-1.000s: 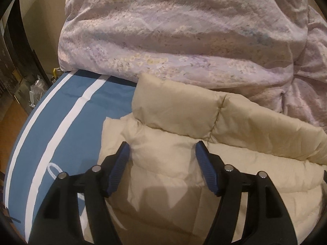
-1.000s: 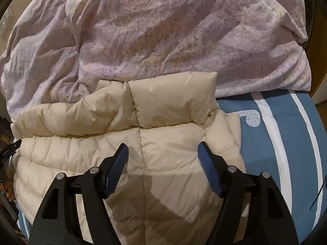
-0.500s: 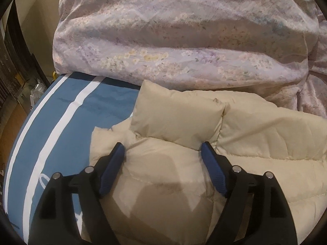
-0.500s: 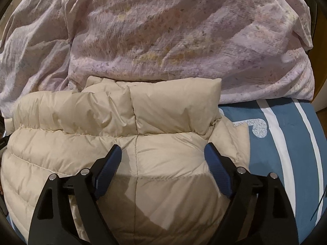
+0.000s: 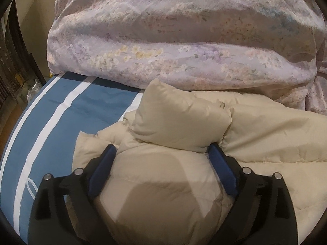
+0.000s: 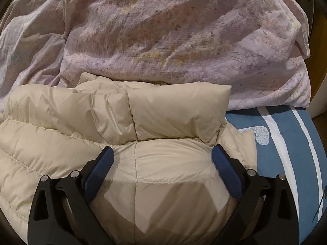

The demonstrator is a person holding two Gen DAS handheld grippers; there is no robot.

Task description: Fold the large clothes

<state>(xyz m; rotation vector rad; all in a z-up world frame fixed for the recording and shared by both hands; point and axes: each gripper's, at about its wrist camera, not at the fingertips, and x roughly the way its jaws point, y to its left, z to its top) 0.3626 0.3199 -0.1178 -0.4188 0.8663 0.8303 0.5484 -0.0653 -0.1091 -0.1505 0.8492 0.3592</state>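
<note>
Puffy beige quilted jacket (image 5: pixel 179 194), floral duvet (image 5: pixel 173 40)

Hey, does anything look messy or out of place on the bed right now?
Nothing looks damaged or spilled. The beige puffer jacket lies on the blue striped sheet, its collar puffed up against the crumpled floral duvet heaped behind it. Both the left gripper and right gripper sit open over the jacket.

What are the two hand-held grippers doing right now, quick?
Left hand-held gripper: open, straddling the puffy beige quilted down jacket, not clamped.
Right hand-held gripper: open, over the same jacket, holding nothing.
</note>
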